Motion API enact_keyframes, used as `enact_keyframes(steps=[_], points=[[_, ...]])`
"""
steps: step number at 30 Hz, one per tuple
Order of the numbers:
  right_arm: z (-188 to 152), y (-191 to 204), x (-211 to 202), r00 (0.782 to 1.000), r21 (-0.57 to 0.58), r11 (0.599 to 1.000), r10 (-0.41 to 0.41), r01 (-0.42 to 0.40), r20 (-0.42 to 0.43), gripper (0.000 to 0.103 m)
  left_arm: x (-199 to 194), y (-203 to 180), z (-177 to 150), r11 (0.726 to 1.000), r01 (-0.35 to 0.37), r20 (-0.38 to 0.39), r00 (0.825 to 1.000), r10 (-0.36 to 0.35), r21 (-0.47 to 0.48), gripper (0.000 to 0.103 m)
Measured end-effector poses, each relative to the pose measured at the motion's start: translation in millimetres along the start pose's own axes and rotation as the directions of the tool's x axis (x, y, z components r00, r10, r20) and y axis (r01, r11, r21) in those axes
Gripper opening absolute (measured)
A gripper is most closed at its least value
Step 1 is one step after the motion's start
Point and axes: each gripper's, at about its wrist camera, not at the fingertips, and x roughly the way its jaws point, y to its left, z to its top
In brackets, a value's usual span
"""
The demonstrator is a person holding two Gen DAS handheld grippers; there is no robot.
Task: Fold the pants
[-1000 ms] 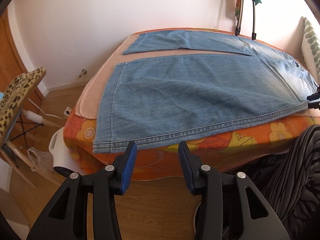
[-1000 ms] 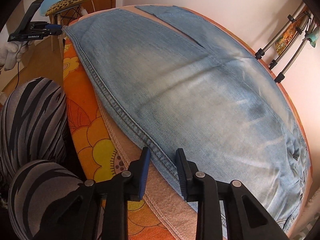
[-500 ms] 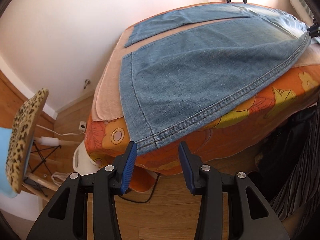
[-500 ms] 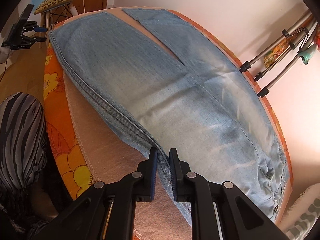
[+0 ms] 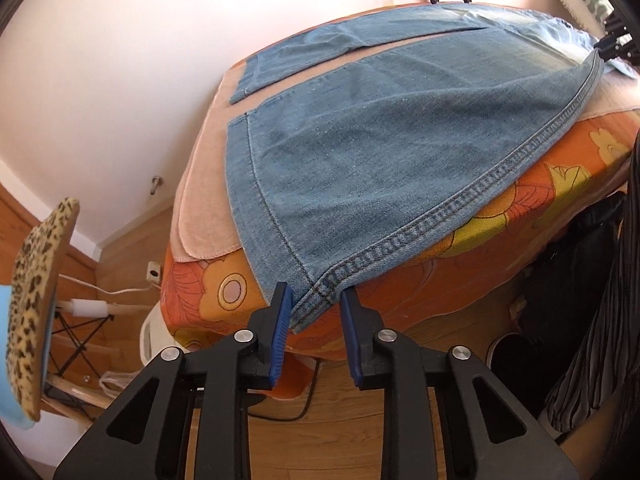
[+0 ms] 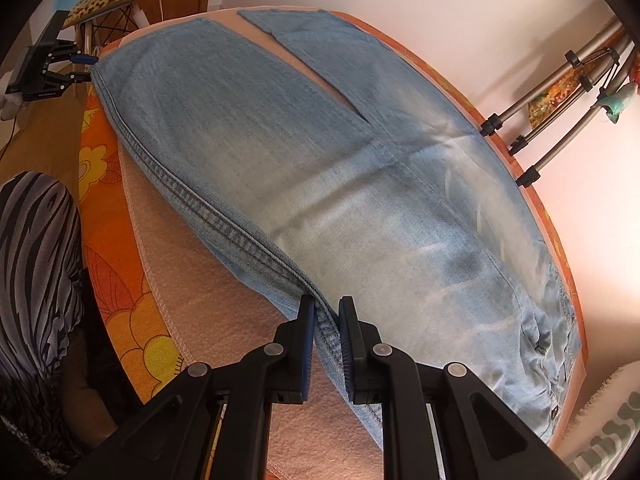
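Light blue jeans (image 5: 400,160) lie flat on a bed, legs spread apart, waist toward the right. In the left wrist view my left gripper (image 5: 314,304) straddles the hem corner of the near leg where it hangs over the bed's edge. Its jaws are closing and the pads do not clearly press the denim. The right wrist view shows the jeans (image 6: 320,160) lengthwise, with my right gripper (image 6: 324,320) shut on the near side seam at thigh height, lifting it into a ridge. The left gripper (image 6: 82,68) appears far off at the hem, and the right gripper (image 5: 600,46) at the seam.
The bed has an orange floral cover (image 5: 500,232) with a pink towel (image 5: 204,216) under the jeans. A leopard-print chair (image 5: 36,300) stands left of the bed and tripod legs (image 6: 552,120) by the far wall. A person's striped trouser leg (image 6: 36,260) is at the near edge.
The left gripper rolled, came in on the hem corner and narrowed its jaws around it. The right gripper shut on the side seam and raised it slightly.
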Motion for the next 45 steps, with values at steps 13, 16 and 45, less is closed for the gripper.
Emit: enact_keyframes(steps=[13,16,45], points=[[1.2,1.9,-5.5,0.999,0.02,0.999,-0.027,0.027,0.018,0.01,-13.1,10.6,19.1,0.996,0.012,0.094,0.996,-0.004,-0.09,0.003],[0.7,2.0,-9.7,0.999,0.026,0.999,-0.035,0.034,0.031,0.01,-19.5,13.5,24.1,0.992,0.015,0.13,0.991,0.002,-0.125,0.001],[13.3,-15.3,3.0,0.999,0.064,0.997,-0.04,0.04,0.0,0.011,2.9,-13.8,1.7,0.978,0.017,0.006,1.0,-0.018,0.206,0.027]])
